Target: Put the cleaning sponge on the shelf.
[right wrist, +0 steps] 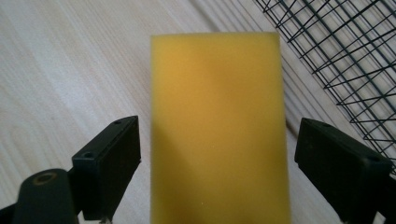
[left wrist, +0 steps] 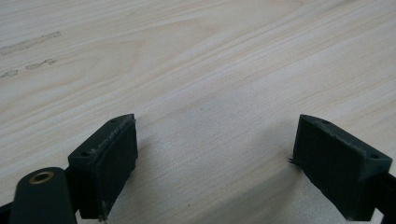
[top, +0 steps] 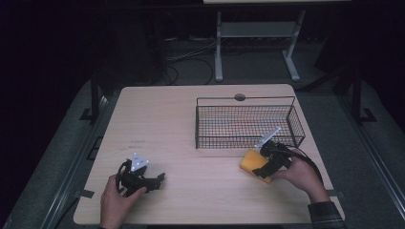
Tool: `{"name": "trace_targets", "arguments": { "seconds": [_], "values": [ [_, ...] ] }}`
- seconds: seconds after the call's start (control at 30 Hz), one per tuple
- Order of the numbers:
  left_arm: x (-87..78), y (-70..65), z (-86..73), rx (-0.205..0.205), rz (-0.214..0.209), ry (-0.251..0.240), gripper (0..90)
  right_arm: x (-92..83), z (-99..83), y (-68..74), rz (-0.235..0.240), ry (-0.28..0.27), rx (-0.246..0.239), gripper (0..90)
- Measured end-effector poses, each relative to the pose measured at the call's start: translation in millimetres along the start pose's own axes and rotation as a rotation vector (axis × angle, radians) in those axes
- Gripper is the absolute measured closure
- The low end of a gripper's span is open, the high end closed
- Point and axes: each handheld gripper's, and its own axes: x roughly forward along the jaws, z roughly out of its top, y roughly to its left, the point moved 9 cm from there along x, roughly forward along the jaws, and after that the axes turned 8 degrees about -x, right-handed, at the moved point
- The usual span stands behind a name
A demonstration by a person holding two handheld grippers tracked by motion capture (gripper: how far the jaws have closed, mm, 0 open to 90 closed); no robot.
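Between open right gripper (right wrist: 217,154) jaws: yellow sponge (right wrist: 217,126), untouched

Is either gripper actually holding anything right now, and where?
Nothing held. The right gripper straddles the yellow sponge, pads clear of its sides; the left gripper is open over bare table.

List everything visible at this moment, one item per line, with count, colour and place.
sponge: one, yellow, flat on the table in front of the basket, between the open jaws of the right tongs, pads not touching it
wire basket: one, black, right rear of the table
table: one, light wood
desk frame: one, white legs, on the floor beyond the table
cables: several, dark, on the floor behind the table
left tongs: one, black, open over bare wood, front left
right tongs: one, black, open, straddling the sponge
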Motion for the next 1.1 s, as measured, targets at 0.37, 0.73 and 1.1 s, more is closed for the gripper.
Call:
{"name": "trace_targets", "arguments": {
  "seconds": [0.37, 0.73, 1.1],
  "values": [
    [0.2, -0.1, 0.1, -0.001, 0.0, -0.002, 13.1, 17.5, -1.3, 0.0, 0.006, 0.041, -0.012, 14.0],
    [0.1, 0.0, 0.1, -0.001, 0.0, -0.002, 13.0, 19.8, -4.1, -0.8, 0.006, 0.045, -0.014, 21.8],
    [0.1, 0.0, 0.1, 0.0, 0.0, -0.002, 13.1, 6.2, -4.2, -0.3, 0.009, 0.025, 0.007, 22.1]
  ]
}}
